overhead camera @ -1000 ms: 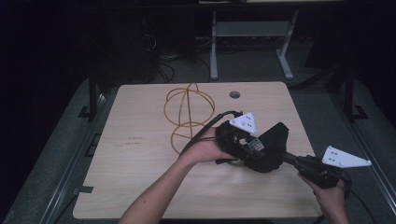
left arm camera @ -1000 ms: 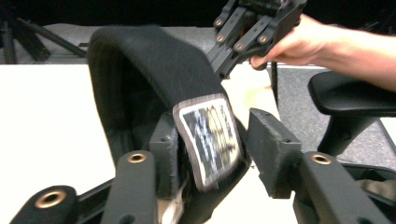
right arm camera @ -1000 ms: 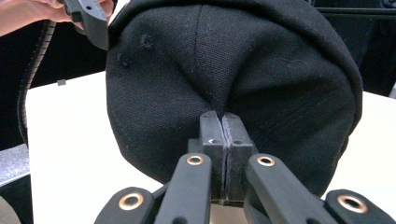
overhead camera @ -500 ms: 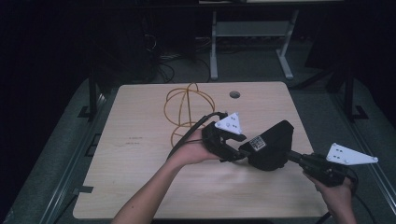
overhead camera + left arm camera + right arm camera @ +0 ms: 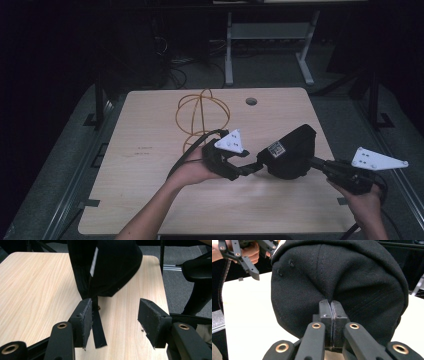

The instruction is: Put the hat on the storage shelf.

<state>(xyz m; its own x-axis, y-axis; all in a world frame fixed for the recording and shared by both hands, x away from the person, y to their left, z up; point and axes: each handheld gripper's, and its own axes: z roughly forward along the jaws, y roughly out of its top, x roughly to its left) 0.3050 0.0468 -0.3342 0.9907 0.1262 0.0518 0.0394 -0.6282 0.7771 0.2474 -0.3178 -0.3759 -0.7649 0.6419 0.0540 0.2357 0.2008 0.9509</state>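
Observation:
A black cap (image 5: 292,150) hangs above the right part of the wooden table (image 5: 150,200). My right gripper (image 5: 316,161) is shut on its fabric; in the right gripper view the pads (image 5: 331,303) pinch a fold of the cap's crown (image 5: 337,277). My left gripper (image 5: 250,169) sits just left of the cap and is open. Its jaws have just been opening. In the left gripper view the cap's thin black strap (image 5: 98,330) dangles between the jaws (image 5: 113,312), lying against one pad, while the other pad stands well clear. The cap (image 5: 107,267) looms above them.
An orange cord (image 5: 200,117) lies in loops on the far middle of the table, behind my left hand. A round cable hole (image 5: 251,101) sits near the far edge. A metal desk frame (image 5: 270,35) stands on the dark floor beyond.
My left gripper has drawn back to the left and sunk a little, and its jaws have spread apart. The cap stays in the right gripper, nearly in place.

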